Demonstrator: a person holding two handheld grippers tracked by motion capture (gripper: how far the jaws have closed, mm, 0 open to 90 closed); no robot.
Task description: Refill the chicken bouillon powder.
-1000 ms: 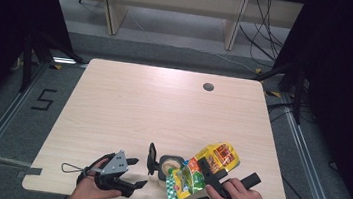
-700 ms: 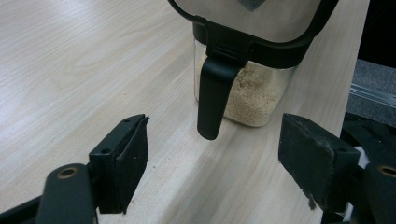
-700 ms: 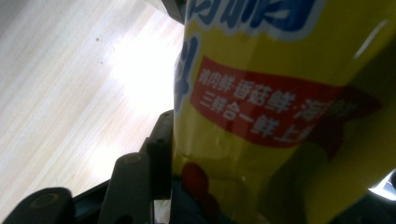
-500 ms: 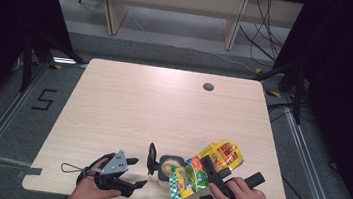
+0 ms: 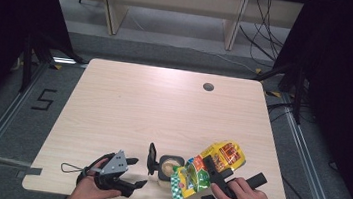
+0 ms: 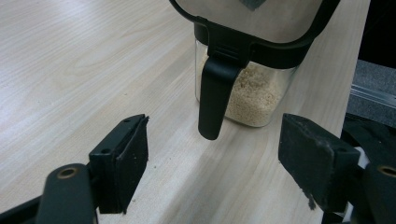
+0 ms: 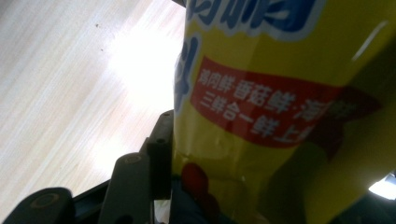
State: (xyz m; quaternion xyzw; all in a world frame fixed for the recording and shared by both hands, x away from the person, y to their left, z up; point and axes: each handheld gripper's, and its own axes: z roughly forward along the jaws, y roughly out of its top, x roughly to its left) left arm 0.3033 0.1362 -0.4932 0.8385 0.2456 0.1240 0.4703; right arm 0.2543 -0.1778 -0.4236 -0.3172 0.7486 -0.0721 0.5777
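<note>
One yellow pouch [image 5: 207, 169] and one lidded jar [image 5: 169, 166] of pale grains sit at the counter's [image 5: 163, 108] near edge. The right gripper [image 5: 211, 171] grasps the pouch, its red label legible in the right gripper view. The left gripper [image 6: 212, 161] has its jaws released before the jar's black latch [image 6: 212, 100].

Lab, taped floor [image 5: 43, 99], cables [image 5: 267, 34]

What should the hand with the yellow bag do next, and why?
Probably tip the yellow bag a little further over the open jar. The right gripper is shut on the bag, whose lower end sits beside the jar's mouth; the jar already holds pale granules, with its lid flipped up.
</note>
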